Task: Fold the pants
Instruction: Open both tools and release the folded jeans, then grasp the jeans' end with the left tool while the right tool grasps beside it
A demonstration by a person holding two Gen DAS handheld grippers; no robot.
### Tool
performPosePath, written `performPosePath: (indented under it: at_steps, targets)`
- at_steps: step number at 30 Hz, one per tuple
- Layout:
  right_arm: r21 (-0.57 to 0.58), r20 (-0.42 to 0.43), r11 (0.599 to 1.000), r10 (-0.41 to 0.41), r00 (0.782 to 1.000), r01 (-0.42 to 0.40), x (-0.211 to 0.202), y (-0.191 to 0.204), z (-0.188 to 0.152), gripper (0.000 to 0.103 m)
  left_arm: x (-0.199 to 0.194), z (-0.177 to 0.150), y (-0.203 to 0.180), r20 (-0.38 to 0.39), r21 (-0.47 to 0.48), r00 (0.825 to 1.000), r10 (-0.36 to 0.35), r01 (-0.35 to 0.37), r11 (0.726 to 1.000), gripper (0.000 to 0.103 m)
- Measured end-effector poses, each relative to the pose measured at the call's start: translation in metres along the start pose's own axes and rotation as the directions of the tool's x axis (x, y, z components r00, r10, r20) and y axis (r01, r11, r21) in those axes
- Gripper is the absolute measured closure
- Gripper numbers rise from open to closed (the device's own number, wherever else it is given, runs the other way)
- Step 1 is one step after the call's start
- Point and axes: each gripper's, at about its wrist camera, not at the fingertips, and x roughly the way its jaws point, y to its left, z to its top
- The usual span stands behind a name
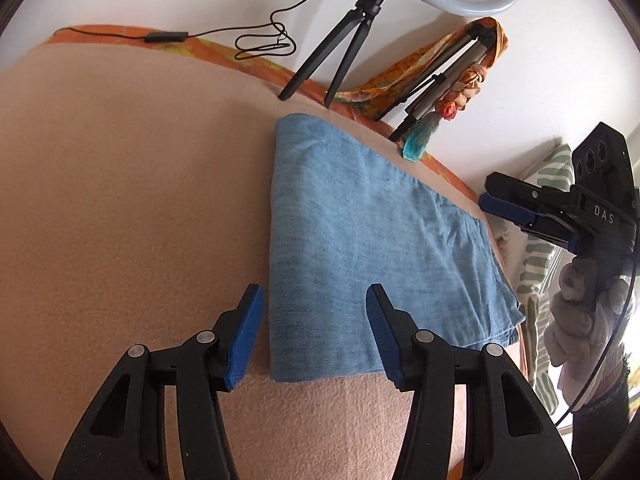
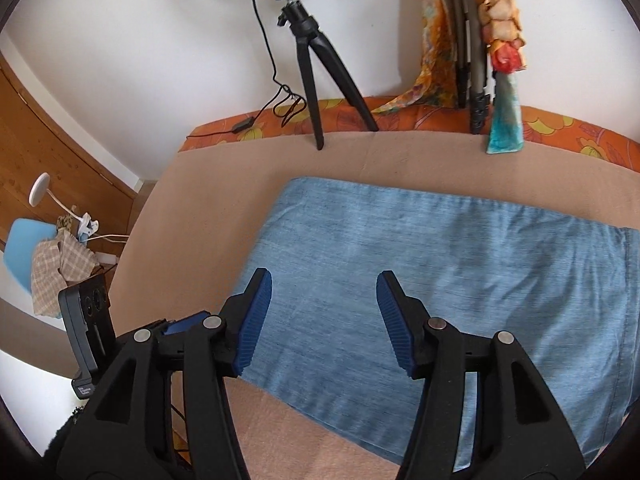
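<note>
Seen from the left wrist camera, the left hand-held gripper (image 1: 315, 336), black with ribbed blue pads, hangs released above the near end of the folded light-blue denim pants (image 1: 360, 248); one pad sits over the bare blanket just off the pants' left edge, the other over the cloth, and nothing is pinched between them. The pants lie flat as a long folded rectangle on the peach fleece blanket (image 1: 120, 200) covering the bed, running from near the front toward its far edge. Along that far edge shows an orange floral sheet (image 1: 248, 60), on which stands a black tripod (image 1: 340, 56) carrying a white ring light (image 1: 472, 4). A second tripod draped with an orange patterned scarf (image 1: 460, 76) leans against the white wall. At right, the right hand-held gripper (image 1: 504, 204) is held by a hand in a grey glove (image 1: 576, 304), off the pants' right edge.

From the right wrist camera, the right hand-held gripper (image 2: 324, 320) hovers over the pants (image 2: 440, 264) with its jaws parted, pressing on nothing; both pads are above denim near the pants' left end. The left hand-held gripper (image 2: 184, 326) is partly visible at lower left, near the bed's left edge. Beyond that edge are a wooden floor (image 2: 52, 140) and a blue chair (image 2: 24, 252).
</note>
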Motion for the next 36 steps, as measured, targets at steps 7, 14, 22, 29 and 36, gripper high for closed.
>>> performPosePath:
  at_steps: [7,14,22,29,36]
  targets:
    - [-0.025,-0.114,0.999,-0.03,0.993,0.027,0.068,0.039,0.022,0.045,0.005,-0.006,0.009,-0.016,-0.011,0.998,-0.055,0.054,0.998,0.051]
    - [-0.047,-0.192,0.997,-0.075,0.979,0.067,0.124,0.066,0.043,0.045,0.006,-0.01,0.012,-0.017,-0.018,0.997,-0.081,0.08,0.997,0.054]
    - [-0.04,-0.285,0.996,-0.09,0.954,0.082,0.166,0.074,0.051,0.045,0.012,-0.012,0.019,-0.022,-0.065,0.993,-0.114,0.112,0.992,0.082]
    - [-0.032,-0.326,0.994,-0.107,0.939,0.102,0.185,0.077,0.055,0.045,-0.001,-0.01,0.01,0.035,-0.034,0.985,-0.166,0.167,0.985,0.09]
    - [-0.226,-0.315,0.939,-0.322,0.893,0.259,0.187,0.097,0.066,0.045,-0.003,-0.012,0.0,0.043,-0.012,0.982,-0.182,0.183,0.983,0.09]
